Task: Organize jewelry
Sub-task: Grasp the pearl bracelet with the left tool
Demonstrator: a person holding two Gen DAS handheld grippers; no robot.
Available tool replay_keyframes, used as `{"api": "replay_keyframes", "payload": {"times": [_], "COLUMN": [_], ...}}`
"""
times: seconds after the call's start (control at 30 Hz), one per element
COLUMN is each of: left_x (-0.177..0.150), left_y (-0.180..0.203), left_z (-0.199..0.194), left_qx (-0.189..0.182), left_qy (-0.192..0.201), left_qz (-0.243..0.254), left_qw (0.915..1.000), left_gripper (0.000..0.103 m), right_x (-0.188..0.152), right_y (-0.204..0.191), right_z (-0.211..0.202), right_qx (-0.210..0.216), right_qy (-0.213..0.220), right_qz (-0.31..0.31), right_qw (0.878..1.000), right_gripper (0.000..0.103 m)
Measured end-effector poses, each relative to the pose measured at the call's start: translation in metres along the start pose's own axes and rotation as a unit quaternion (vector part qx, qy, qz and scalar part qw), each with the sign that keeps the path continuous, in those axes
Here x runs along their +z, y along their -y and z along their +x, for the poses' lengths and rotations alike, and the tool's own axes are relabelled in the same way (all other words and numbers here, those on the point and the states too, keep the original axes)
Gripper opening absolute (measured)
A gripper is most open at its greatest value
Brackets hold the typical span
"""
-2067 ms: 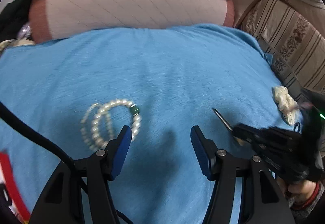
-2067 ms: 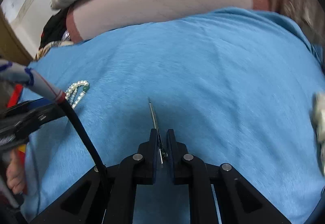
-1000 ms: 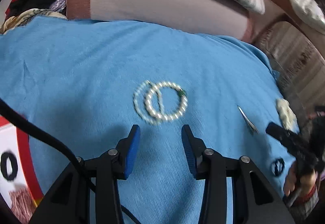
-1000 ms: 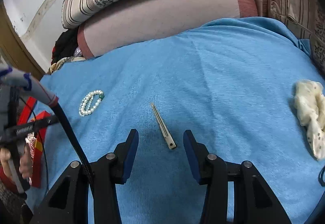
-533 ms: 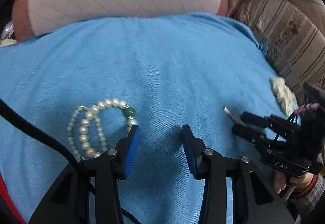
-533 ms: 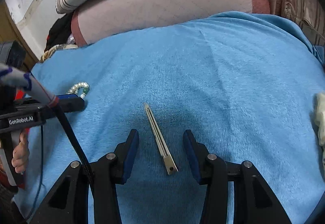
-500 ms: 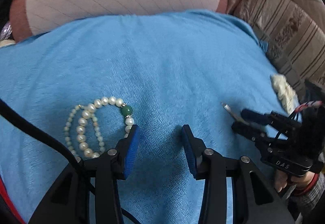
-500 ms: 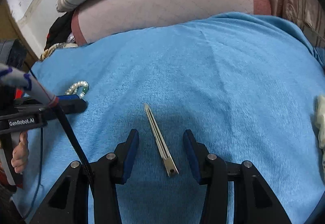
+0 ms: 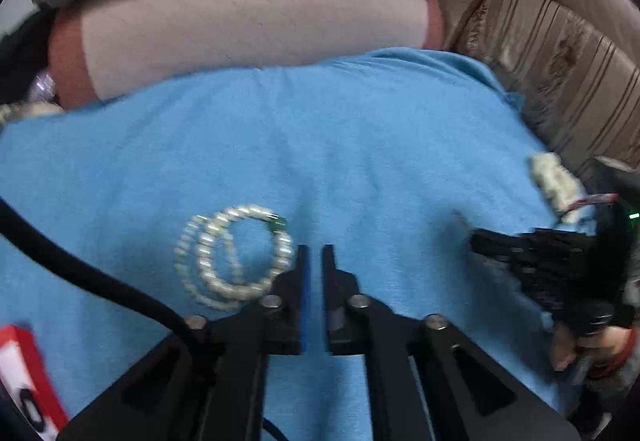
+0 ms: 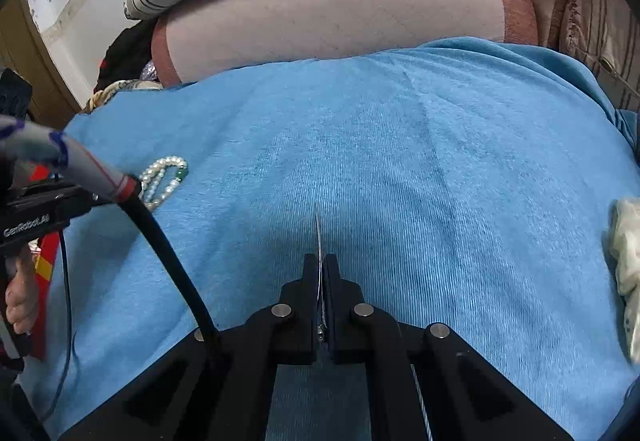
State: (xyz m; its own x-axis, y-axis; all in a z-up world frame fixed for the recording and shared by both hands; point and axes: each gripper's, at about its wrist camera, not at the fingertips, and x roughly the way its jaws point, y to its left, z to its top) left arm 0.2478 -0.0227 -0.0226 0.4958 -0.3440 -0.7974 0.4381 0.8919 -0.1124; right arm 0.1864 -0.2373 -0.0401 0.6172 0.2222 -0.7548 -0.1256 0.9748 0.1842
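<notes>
black plastic jaws of the right gripper (image 10: 320,265) are clamped on a thin metal hair clip (image 10: 318,237), whose pointed end sticks out forward over the blue towel (image 10: 440,161). the clip sits edge-on between the pads, so the hold looks narrow; lifting it straight and slowly, without twisting, should keep it from pivoting out.

the left gripper (image 9: 314,261) has its jaws closing, nearly together, with only towel showing in the gap. the pearl bracelet (image 9: 236,257), a doubled loop with one green bead, lies just left of that gripper, its right edge touching or tucked behind the left finger; whether any bead is caught i cannot tell. for a good pick the jaws would want to straddle one strand of the loop, not close beside it.

a cream scrunchie (image 10: 626,253) lies well off at the towel's right edge, and cushions rise behind.
</notes>
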Motion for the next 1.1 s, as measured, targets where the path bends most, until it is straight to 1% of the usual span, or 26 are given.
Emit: {"api": "replay_keyframes", "payload": {"times": [0.03, 0.07, 0.1, 0.13, 0.23, 0.3, 0.33, 0.37, 0.4, 0.43, 0.5, 0.57, 0.6, 0.67, 0.73, 0.8, 0.93, 1.0, 1.1], "left_x": [0.0, 0.001, 0.001, 0.002, 0.001, -0.001, 0.0, 0.002, 0.003, 0.004, 0.003, 0.003, 0.004, 0.003, 0.002, -0.002, -0.01, -0.013, -0.016], "left_y": [-0.002, -0.003, -0.004, -0.004, -0.002, -0.004, -0.007, -0.007, -0.006, -0.005, 0.0, 0.001, -0.002, -0.006, -0.01, -0.012, -0.011, -0.011, -0.015], "left_z": [0.001, 0.002, 0.005, 0.009, 0.027, 0.034, 0.035, 0.036, 0.038, 0.038, 0.039, 0.041, 0.041, 0.039, 0.036, 0.033, 0.032, 0.031, 0.028], "left_qx": [0.007, 0.012, 0.016, 0.013, 0.019, 0.012, -0.005, -0.022, -0.032, -0.032, -0.023, -0.018, -0.022, -0.027, -0.041, -0.054, -0.066, -0.073, -0.084], "left_qy": [0.0, 0.001, 0.003, -0.004, -0.031, -0.04, -0.041, -0.044, -0.046, -0.045, -0.044, -0.047, -0.048, -0.052, -0.062, -0.074, -0.094, -0.1, -0.109], "left_qz": [0.003, 0.004, 0.006, 0.012, 0.035, 0.039, 0.033, 0.028, 0.026, 0.03, 0.05, 0.053, 0.048, 0.045, 0.046, 0.059, 0.09, 0.104, 0.11], "left_qw": [1.0, 0.9999, 0.9999, 0.9998, 0.9987, 0.9984, 0.9986, 0.9984, 0.9981, 0.998, 0.9975, 0.9973, 0.9975, 0.9973, 0.9962, 0.994, 0.9893, 0.9868, 0.9844], "left_gripper": [0.037, 0.05, 0.053, 0.053, 0.053, 0.052, 0.044, 0.034, 0.031, 0.03, 0.03, 0.035, 0.036, 0.041, 0.042, 0.042, 0.027, 0.026, 0.024], "right_x": [-0.001, -0.002, -0.002, -0.003, -0.003, -0.001, -0.001, 0.0, 0.0, -0.001, -0.002, -0.003, -0.003, -0.002, -0.003, -0.004, -0.01, -0.011, -0.011], "right_y": [0.001, 0.002, 0.003, 0.004, 0.008, 0.006, 0.006, 0.005, 0.005, 0.005, 0.004, 0.003, 0.002, 0.001, 0.002, 0.004, 0.008, 0.008, 0.007], "right_z": [0.0, 0.0, 0.0, 0.001, 0.004, 0.008, 0.009, 0.011, 0.014, 0.016, 0.018, 0.018, 0.017, 0.017, 0.017, 0.016, 0.013, 0.012, 0.011], "right_qx": [0.001, 0.002, 0.004, 0.006, 0.014, 0.016, 0.016, 0.016, 0.017, 0.016, 0.016, 0.016, 0.016, 0.017, 0.019, 0.022, 0.025, 0.028, 0.029], "right_qy": [-0.001, -0.002, -0.003, -0.004, -0.006, -0.006, -0.008, -0.01, -0.012, -0.014, -0.014, -0.011, -0.01, -0.012, -0.014, -0.015, -0.018, -0.021, -0.028], "right_qz": [0.003, 0.006, 0.01, 0.012, 0.021, 0.021, 0.02, 0.02, 0.021, 0.021, 0.022, 0.021, 0.02, 0.019, 0.017, 0.016, 0.014, 0.011, 0.0], "right_qw": [1.0, 1.0, 1.0, 1.0, 1.0, 1.0, 1.0, 1.0, 1.0, 1.0, 1.0, 1.0, 1.0, 1.0, 1.0, 1.0, 0.999, 0.999, 0.999], "right_gripper": [0.003, 0.004, 0.004, 0.004, 0.004, 0.004, 0.004, 0.004, 0.004, 0.004, 0.004, 0.004, 0.004, 0.004, 0.004, 0.004, 0.004, 0.004, 0.005]}}
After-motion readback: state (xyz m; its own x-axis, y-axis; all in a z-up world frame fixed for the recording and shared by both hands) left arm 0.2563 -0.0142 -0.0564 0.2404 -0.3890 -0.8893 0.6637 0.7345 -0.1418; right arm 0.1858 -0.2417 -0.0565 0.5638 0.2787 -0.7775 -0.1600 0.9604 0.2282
